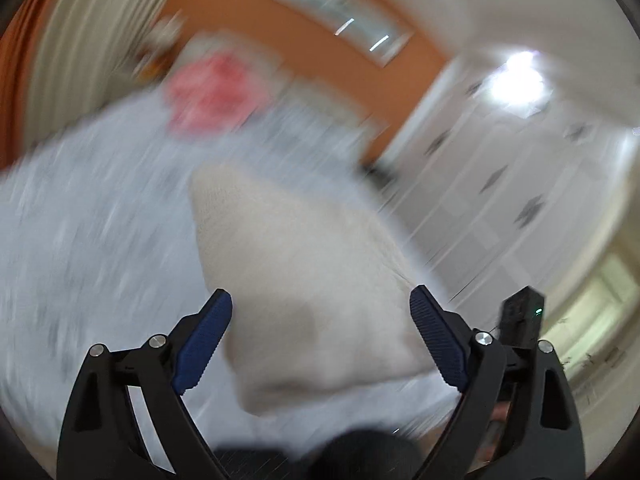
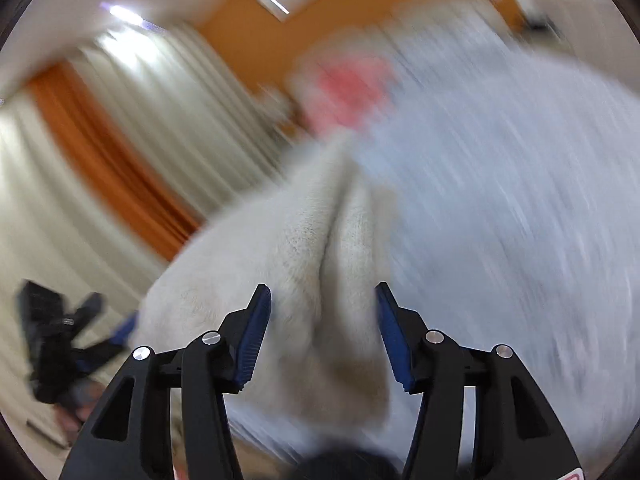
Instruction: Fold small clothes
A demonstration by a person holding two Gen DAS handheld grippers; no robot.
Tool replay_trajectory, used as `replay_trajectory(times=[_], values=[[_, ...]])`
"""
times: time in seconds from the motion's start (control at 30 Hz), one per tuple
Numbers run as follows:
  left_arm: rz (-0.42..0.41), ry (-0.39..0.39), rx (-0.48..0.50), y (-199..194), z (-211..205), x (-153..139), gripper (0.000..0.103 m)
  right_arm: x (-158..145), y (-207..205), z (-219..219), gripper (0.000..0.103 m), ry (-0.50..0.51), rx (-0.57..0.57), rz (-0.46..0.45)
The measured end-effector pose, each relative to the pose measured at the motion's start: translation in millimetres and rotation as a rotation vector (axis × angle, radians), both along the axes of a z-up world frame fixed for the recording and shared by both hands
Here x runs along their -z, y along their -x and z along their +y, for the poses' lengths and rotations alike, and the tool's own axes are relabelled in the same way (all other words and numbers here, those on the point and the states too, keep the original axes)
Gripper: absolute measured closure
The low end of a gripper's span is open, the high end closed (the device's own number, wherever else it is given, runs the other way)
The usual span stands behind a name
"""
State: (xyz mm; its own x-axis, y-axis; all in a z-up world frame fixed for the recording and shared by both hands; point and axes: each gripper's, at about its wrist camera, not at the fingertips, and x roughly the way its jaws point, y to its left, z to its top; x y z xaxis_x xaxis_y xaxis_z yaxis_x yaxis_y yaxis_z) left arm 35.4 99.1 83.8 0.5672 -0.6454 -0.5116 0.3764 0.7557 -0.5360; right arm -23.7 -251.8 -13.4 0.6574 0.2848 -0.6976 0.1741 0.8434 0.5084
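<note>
A cream fuzzy garment [image 1: 304, 280] lies on a pale blue-white bed cover [image 1: 100, 220]. My left gripper [image 1: 320, 300] is open above its near part, its blue pads [image 1: 204, 340] wide apart with the cloth seen between them. In the right wrist view the same cream garment [image 2: 288, 264] shows a raised fold down its middle. My right gripper [image 2: 322, 296] is open over it, and nothing is pinched between its pads [image 2: 254, 340]. Both views are blurred by motion. The left gripper also shows at the left edge of the right wrist view [image 2: 60, 340].
A pink and white item [image 1: 212, 92] lies farther back on the bed, also in the right wrist view [image 2: 348, 88]. An orange wall [image 1: 320, 52], beige and orange curtains [image 2: 120, 152] and white wardrobe doors [image 1: 520, 200] surround the bed.
</note>
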Motion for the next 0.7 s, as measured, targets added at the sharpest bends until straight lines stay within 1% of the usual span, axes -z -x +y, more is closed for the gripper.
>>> replay_trajectory(times=[0.03, 0.07, 0.1, 0.13, 0.2, 0.23, 0.27, 0.3, 0.37, 0.4, 0.43, 0.5, 0.53, 0.57, 0.6, 0.63, 0.67, 0.7], values=[[0.082, -0.038, -0.026, -5.9, 1.2, 37.6, 0.016, 36.0, 5.7, -3.0, 0.05, 0.006, 0.012, 0.102], [0.185, -0.085, -0.077, -10.4, 5.4, 80.7, 0.025, 57.1, 13.4, -6.2, 0.05, 0.0, 0.027, 0.157], [0.282, -0.12, -0.122, -11.5, 11.3, 117.8, 0.029, 68.5, 20.2, -9.1, 0.05, -0.009, 0.04, 0.187], [0.34, -0.118, -0.141, -10.5, 16.9, 141.3, 0.03, 74.7, 26.3, -12.6, 0.05, -0.032, 0.045, 0.203], [0.38, -0.077, -0.182, -6.7, 28.9, 161.8, 0.03, 73.1, 24.6, -16.4, 0.05, -0.04, 0.036, 0.201], [0.384, -0.038, -0.196, -5.8, 34.7, 166.6, 0.029, 69.2, 17.1, -17.7, 0.047, -0.033, 0.028, 0.197], [0.385, -0.01, -0.202, -6.3, 38.7, 165.8, 0.025, 66.4, 13.0, -19.4, 0.037, -0.038, 0.022, 0.189], [0.386, 0.021, -0.215, -7.3, 43.1, 165.0, 0.022, 63.5, -0.7, -18.0, 0.027, -0.047, 0.024, 0.179], [0.395, 0.095, -0.238, -16.0, 47.2, 164.2, 0.019, 65.9, -27.7, -13.9, 0.022, -0.059, 0.036, 0.176], [0.411, 0.127, -0.242, -24.9, 46.4, 165.1, 0.018, 69.4, -40.8, -7.8, 0.018, -0.071, 0.029, 0.187], [0.424, 0.141, -0.245, -28.9, 44.3, 166.9, 0.018, 78.4, -55.7, -3.9, 0.018, -0.086, 0.024, 0.211], [0.468, 0.195, -0.235, -42.1, 36.6, 177.0, 0.016, 103.2, -81.7, 3.7, 0.018, -0.111, 0.027, 0.289], [0.483, 0.202, -0.228, -44.3, 33.4, 182.3, 0.015, 113.3, -85.8, 7.8, 0.018, -0.12, 0.031, 0.32], [0.508, 0.196, -0.228, -47.2, 29.8, 189.0, 0.015, 126.9, -92.6, 11.6, 0.02, -0.148, 0.026, 0.354], [0.534, 0.182, -0.223, -52.3, 23.5, 196.9, 0.015, 135.0, -94.1, 14.3, 0.042, -0.186, 0.009, 0.357], [0.547, 0.172, -0.217, -55.3, 19.3, 202.1, 0.018, 139.8, -95.4, 20.3, 0.059, -0.228, -0.011, 0.349], [0.567, 0.146, -0.203, -59.7, 13.9, 210.4, 0.032, 135.9, -93.9, 24.7, 0.063, -0.215, -0.002, 0.334], [0.581, 0.118, -0.189, -63.4, 9.9, 215.3, 0.04, 132.3, -92.8, 27.1, 0.07, -0.214, -0.007, 0.323]])
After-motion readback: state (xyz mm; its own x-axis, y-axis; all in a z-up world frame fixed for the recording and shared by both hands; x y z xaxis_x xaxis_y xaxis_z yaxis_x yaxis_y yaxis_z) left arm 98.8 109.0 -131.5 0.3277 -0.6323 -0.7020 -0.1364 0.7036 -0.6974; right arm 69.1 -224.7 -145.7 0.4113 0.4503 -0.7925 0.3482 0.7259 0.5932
